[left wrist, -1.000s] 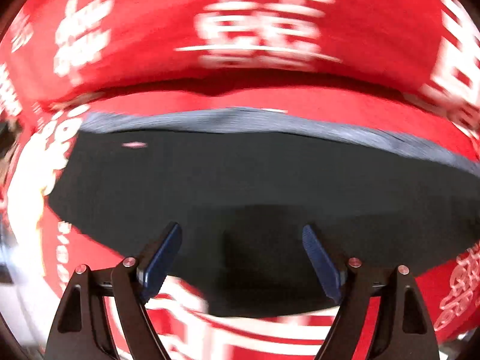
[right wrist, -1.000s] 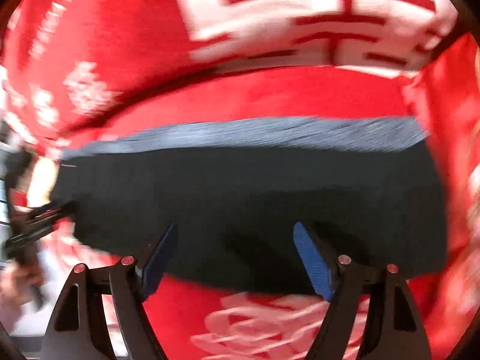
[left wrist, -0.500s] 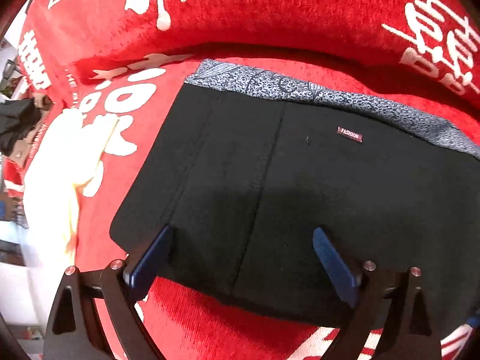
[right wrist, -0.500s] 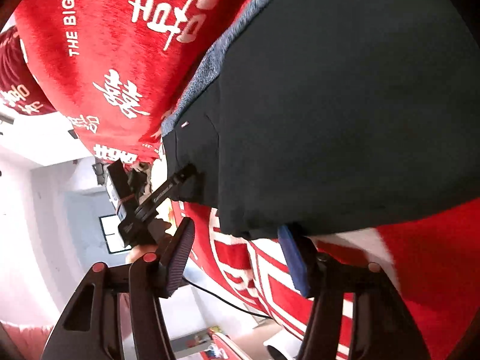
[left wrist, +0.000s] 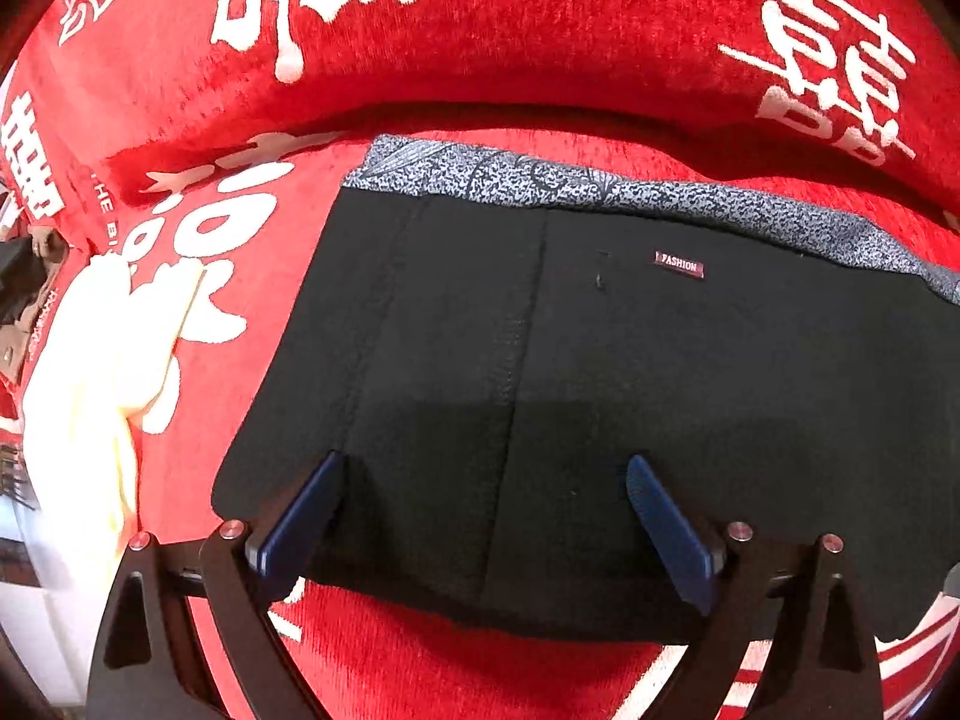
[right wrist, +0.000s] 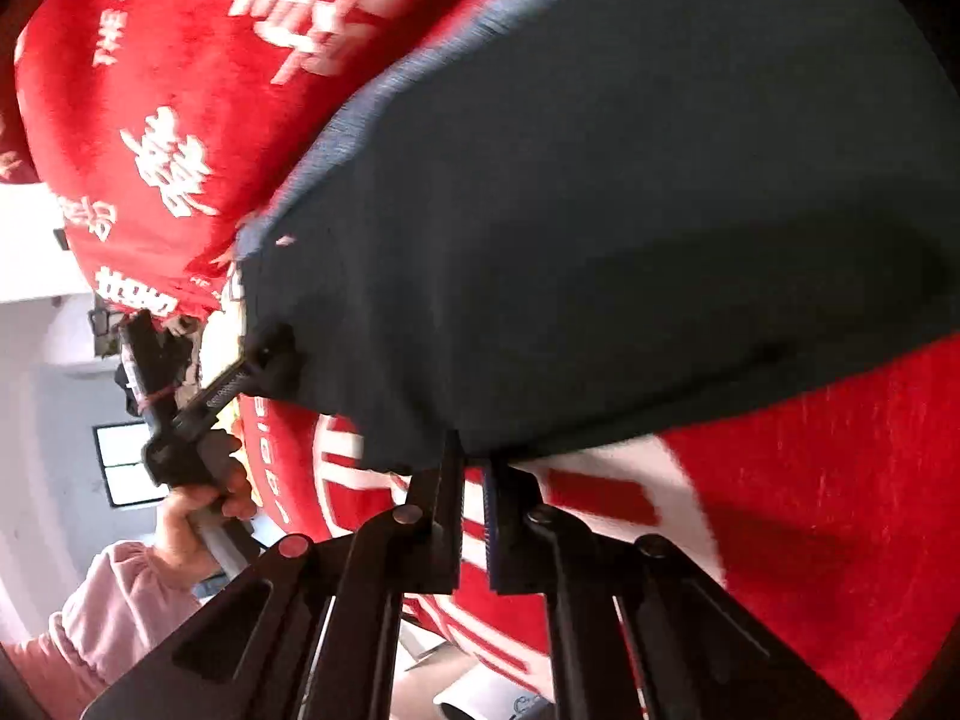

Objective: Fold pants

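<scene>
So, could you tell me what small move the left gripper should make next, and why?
Probably close the left gripper on the near hem of the black pants. Its jaws stand open astride that edge, while the right gripper looks already shut on the same hem further along. With both corners held, the hem could be carried toward the grey waistband over the red blanket.

Right gripper point(right wrist: 474, 468) pinched on pants point(right wrist: 600, 228) hem over red cloth point(right wrist: 840, 480), left gripper point(right wrist: 264, 360) at far corner.

Left view: close above the black pants point(left wrist: 600, 372), looking far across. Right view: tilted, very close at the near edge. Shared: pants point(right wrist: 600, 210).
</scene>
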The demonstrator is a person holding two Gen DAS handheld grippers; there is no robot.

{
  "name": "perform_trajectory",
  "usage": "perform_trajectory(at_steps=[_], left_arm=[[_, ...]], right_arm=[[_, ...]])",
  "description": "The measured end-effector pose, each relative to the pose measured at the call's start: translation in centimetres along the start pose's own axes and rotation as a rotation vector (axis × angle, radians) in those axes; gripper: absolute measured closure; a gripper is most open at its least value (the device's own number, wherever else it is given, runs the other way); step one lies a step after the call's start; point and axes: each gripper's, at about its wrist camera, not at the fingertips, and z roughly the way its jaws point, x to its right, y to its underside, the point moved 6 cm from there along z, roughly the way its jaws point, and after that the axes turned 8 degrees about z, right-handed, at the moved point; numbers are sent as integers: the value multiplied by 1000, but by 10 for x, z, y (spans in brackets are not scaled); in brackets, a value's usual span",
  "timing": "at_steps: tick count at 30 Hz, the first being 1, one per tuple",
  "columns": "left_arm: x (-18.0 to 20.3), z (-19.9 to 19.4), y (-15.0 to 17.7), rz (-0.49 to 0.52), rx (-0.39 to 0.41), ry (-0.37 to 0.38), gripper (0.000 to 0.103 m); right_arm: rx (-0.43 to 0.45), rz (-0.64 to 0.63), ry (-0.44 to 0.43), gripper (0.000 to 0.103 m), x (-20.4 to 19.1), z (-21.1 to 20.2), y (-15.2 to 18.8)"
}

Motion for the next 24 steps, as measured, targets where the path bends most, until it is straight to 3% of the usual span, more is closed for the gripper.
perform_trajectory(at_steps=[1, 4, 6, 8, 10, 13, 15, 16, 17, 18, 19, 21, 24], left_arm=[[1, -1, 0, 3, -8, -8, 6], [10, -13, -1, 17, -39, -32, 7], [23, -27, -3, 18, -18, 11, 7], [50, -45, -9, 50, 22, 61, 7], [78, -54, -16, 83, 48, 104, 7], [126, -56, -25, 120, 46, 197, 7], [156, -52, -25, 165, 37, 215, 7], [170, -48, -20, 186, 23, 220, 7], [179, -46, -14, 198, 5, 224, 7], [187, -44, -5, 214, -14, 227, 7], [191, -50, 4, 217, 20, 216, 7], [194, -54, 13, 243, 38, 205, 6], [189, -52, 15, 177, 2, 234, 6]], right_arm=[[-5, 21, -31, 99, 3, -3, 0], [-9, 5, -8, 93, 11, -22, 6], [13, 8, -8, 90, 18, -41, 4], [64, 67, -27, 72, 34, -62, -5], [97, 123, -54, 66, 43, -72, -17], [121, 200, -123, 66, 49, -78, -34], [118, 250, -127, 70, 54, -75, -40], [118, 282, -119, 92, 60, -74, -42], [126, 312, -118, 96, 66, -73, -42], [132, 319, -127, 96, 67, -75, -41], [148, 305, -121, 96, 69, -80, -38], [161, 282, -59, 97, 75, -82, -27], [129, 315, -52, 97, 88, -82, -18]])
